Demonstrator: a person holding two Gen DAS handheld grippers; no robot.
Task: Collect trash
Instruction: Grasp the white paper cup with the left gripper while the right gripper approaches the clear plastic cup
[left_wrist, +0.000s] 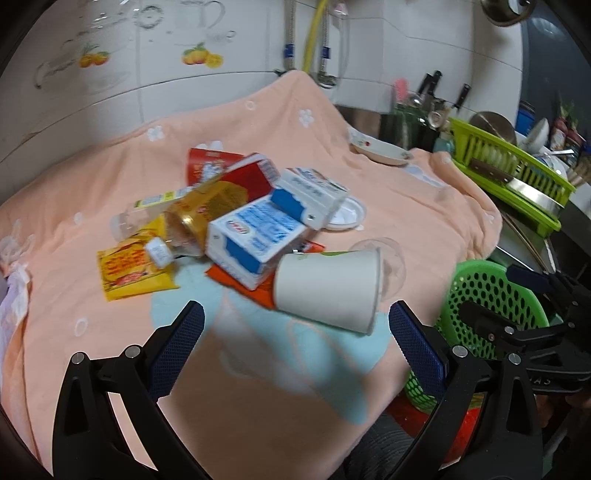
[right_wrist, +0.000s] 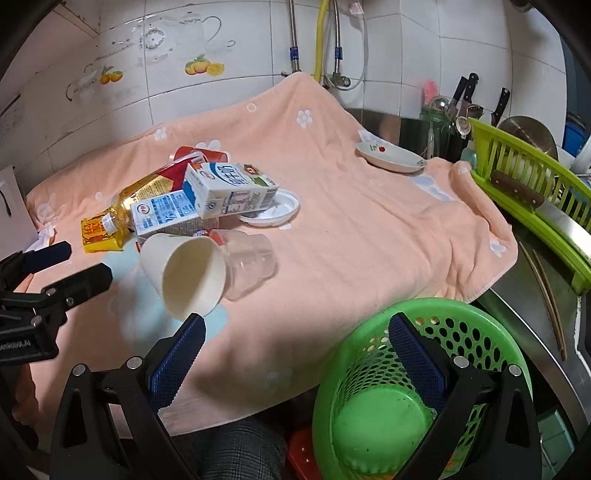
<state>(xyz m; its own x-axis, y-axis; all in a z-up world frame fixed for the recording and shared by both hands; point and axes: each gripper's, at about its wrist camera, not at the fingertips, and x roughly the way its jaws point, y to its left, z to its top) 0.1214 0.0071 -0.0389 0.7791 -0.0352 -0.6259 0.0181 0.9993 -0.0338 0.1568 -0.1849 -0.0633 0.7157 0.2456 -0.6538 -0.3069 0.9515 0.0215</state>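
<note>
Peach towel (right_wrist: 369, 236) covers your counter. Nearest, both your left gripper (left_wrist: 295, 339) and right gripper (right_wrist: 295, 354) hang spread wide, holding nothing, the green basket (right_wrist: 491, 332) parked at the edge to receive. Beyond lies the paper cup (left_wrist: 328, 291), then milk cartons (left_wrist: 255, 236) and bottle (right_wrist: 136, 199) heaped together.

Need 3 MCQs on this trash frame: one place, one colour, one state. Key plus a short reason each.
1. Where does the clear plastic cup lie?
A. inside the basket
B. beside the white paper cup
C. on the dish

2. What colour is the perforated basket?
A. green
B. blue
C. white

3. What state is the right gripper in?
A. shut on a carton
B. shut on nothing
C. open

Key: 1 B, it touches the paper cup's rim; 2 A, its wall is bright green; 3 C, its fingers stand wide apart, empty.
</note>
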